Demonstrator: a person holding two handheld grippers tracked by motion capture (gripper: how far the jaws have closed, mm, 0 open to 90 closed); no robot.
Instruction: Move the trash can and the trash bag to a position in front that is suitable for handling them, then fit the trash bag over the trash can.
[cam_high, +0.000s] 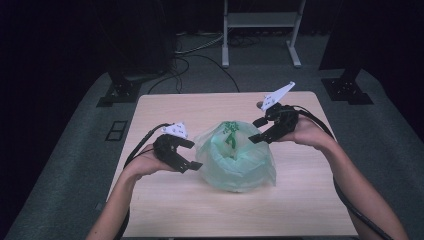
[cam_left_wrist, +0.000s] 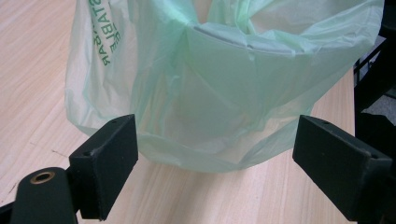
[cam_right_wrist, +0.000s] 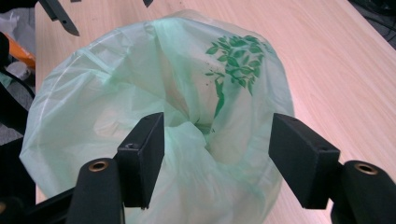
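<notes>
A pale green plastic bag (cam_high: 235, 160) sits on the table (cam_high: 165, 210). The left gripper (cam_high: 192, 156) stands at its left side and the right gripper (cam_high: 256, 130) at its upper right. Both have their jaws apart, gripping nothing.

The pale green plastic bag (cam_left_wrist: 224, 84) carries green lettering at the frame's upper left, partly readable: "STABL"; the rest is folded away.
</notes>
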